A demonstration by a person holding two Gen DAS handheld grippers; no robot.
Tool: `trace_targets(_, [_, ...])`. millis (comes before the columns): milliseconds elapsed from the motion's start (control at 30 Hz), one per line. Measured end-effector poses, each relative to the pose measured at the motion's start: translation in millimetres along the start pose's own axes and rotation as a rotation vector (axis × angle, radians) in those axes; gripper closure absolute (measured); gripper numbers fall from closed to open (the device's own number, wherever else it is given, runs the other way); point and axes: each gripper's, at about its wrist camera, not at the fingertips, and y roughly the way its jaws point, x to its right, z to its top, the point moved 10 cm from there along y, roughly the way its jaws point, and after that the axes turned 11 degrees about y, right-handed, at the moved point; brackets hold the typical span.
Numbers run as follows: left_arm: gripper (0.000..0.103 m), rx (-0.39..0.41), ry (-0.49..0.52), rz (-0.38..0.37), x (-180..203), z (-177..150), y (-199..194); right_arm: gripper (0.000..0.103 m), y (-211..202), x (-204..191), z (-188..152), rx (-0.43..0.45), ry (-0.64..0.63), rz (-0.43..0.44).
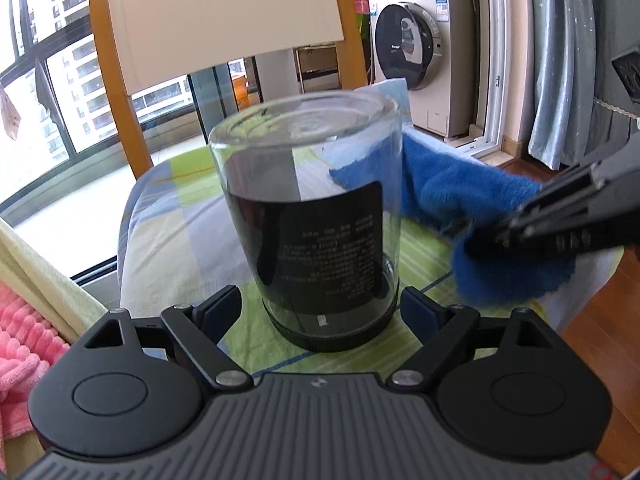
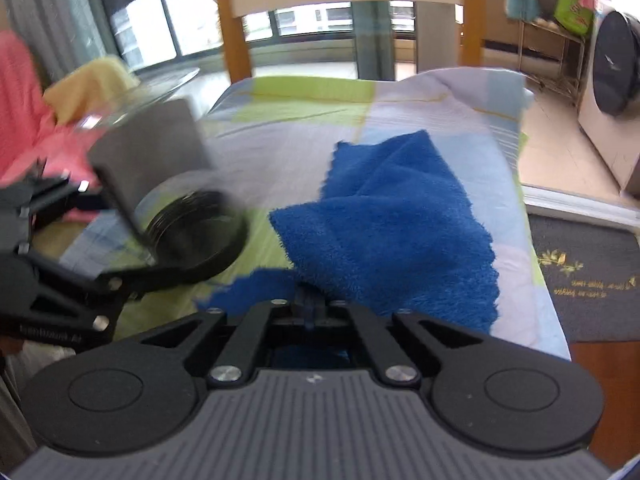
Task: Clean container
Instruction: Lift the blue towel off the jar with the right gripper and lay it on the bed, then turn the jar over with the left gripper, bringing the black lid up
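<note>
Glass jar, clear, dark-labelled, black-rimmed mouth down, beside blue cloth.

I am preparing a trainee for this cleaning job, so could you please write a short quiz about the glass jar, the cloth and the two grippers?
1. True or false: the fingers of the right gripper are shut on the fluffy blue cloth.
2. Which end of the clear glass jar sits between the fingers of the left gripper? A) the closed glass end B) the black-ringed end C) neither, the jar is out of its reach
3. What colour is the jar's printed label?
Key: 1 true; 2 B; 3 black.
</note>
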Motion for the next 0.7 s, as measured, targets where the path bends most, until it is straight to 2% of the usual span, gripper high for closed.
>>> trace_targets(100, [0.014,-0.007,-0.009,-0.011,0.8,-1.1,2.1,0.103,3.0,11.4,4.9,0.022,0.010,-0.035])
trace_targets(333, [0.013,-0.050,-0.039,-0.033,2.0,-8.3,13.6,0.103,0.9,9.3,1.5,0.033,0.032,-0.025])
trace_targets(467, [0.010,-0.047,-0.091,-0.047,-1.3,-9.7,19.9,0.102,-23.4,-4.4,9.6,0.101,0.053,0.059])
trace_targets(600, [0.009,-0.029,-0.112,-0.054,-4.1,-8.3,27.7,0.101,-59.9,-23.8,31.8,0.234,0.082,0.190])
trace_targets(700, [0.016,-0.021,-0.097,-0.057,-2.1,-7.1,26.1,0.101,-76.2,-36.6,42.4,0.288,0.086,0.266])
